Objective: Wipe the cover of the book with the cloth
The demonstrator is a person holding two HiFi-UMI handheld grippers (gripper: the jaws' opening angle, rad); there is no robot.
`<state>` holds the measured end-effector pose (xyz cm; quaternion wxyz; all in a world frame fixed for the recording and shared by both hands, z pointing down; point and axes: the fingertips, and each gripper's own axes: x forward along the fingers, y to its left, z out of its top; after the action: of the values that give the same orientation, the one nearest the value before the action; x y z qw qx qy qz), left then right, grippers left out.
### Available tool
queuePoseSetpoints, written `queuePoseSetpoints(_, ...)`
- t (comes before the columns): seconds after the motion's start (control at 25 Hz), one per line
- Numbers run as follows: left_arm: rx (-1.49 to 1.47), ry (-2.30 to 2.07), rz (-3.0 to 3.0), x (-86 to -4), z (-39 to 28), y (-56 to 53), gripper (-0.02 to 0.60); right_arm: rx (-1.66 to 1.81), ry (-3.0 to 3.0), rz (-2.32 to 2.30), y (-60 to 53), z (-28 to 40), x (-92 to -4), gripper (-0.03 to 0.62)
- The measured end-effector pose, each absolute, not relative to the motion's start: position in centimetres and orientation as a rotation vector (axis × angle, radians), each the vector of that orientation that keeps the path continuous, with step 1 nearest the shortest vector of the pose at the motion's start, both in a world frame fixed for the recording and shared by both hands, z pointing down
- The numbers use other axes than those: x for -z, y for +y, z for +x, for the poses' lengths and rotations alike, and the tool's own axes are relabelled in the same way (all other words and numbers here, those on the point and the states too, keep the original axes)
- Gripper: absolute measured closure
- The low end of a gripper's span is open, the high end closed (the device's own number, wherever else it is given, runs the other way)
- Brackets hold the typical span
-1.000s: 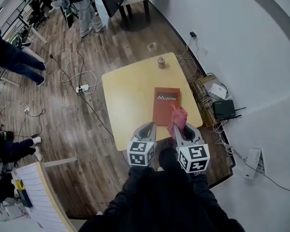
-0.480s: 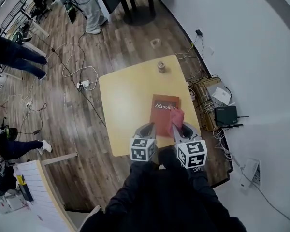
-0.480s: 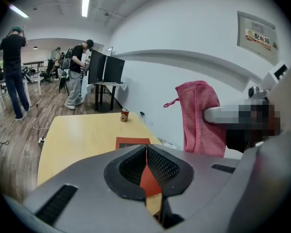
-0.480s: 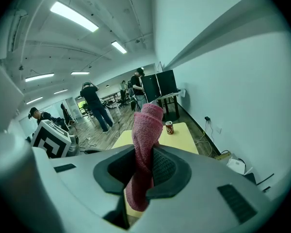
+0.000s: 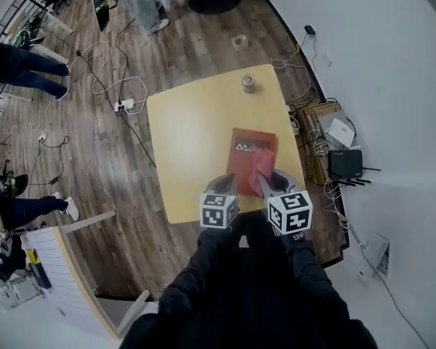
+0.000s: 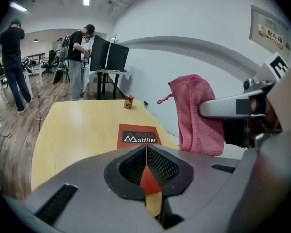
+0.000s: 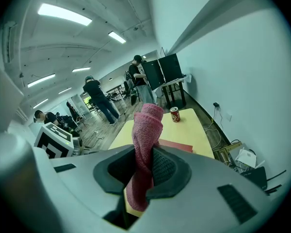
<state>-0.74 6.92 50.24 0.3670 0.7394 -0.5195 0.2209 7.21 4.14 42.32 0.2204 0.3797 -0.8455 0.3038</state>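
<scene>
Right tongs [image 7: 144, 166] with cloth [image 7: 148, 123] over book [image 5: 245, 158]

One book [image 5: 243, 158], one cloth [image 5: 264, 169], one can [image 5: 248, 84], one table [image 5: 189, 140]; two tongs: left tongs [image 5: 223, 184], right tongs [image 5: 270, 182].

Book [image 5: 240, 171] title partly behind cloth [image 5: 264, 166], hd view.

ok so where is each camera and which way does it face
Head view: on the person's head, looking steeply down at table, book, left tool and right tool; dark sleeves show.
Left gripper view: on the left tool, looking along its shut jaws over the book toward the can; right tool with pink cloth at right.
Right gripper view: on the right tool, looking along jaws clamped on the cloth.
Shared: both gripper views show the can.
</scene>
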Motion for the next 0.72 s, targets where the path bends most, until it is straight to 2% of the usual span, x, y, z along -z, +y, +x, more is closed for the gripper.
queuePoseSetpoints(0.72,-0.663,-1.095,1.790,-61.4,-1.6,4.9,0.546,-1.028,-2.174,0.971,-2.8,2.6,-52.9,0.517)
